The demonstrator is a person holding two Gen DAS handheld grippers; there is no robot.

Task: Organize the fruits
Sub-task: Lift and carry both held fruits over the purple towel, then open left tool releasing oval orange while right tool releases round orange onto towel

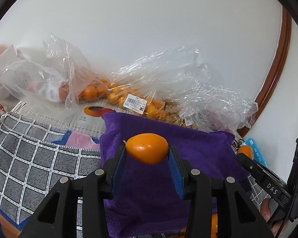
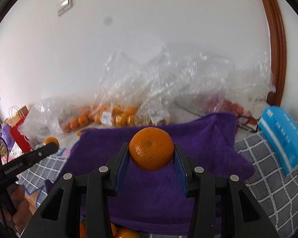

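Note:
My left gripper (image 1: 148, 152) is shut on a smooth oval kumquat (image 1: 147, 148), held above a purple towel (image 1: 198, 158). My right gripper (image 2: 151, 152) is shut on a round, dimpled mandarin (image 2: 151, 148) over the same purple towel (image 2: 208, 148). The right gripper's arm shows at the right edge of the left wrist view, with its mandarin (image 1: 246, 152) at its tip. In the right wrist view the left gripper's arm enters from the left, the kumquat (image 2: 51, 141) at its tip. More orange fruit (image 2: 127, 233) lies at the towel's near edge.
Clear plastic bags of small orange fruit (image 1: 117, 97) and other produce (image 1: 214, 103) are piled along the white wall. A grey checked cloth (image 1: 29, 154) covers the table. A blue box (image 2: 284, 136) stands at the right, a red paper bag (image 2: 19, 136) at the left.

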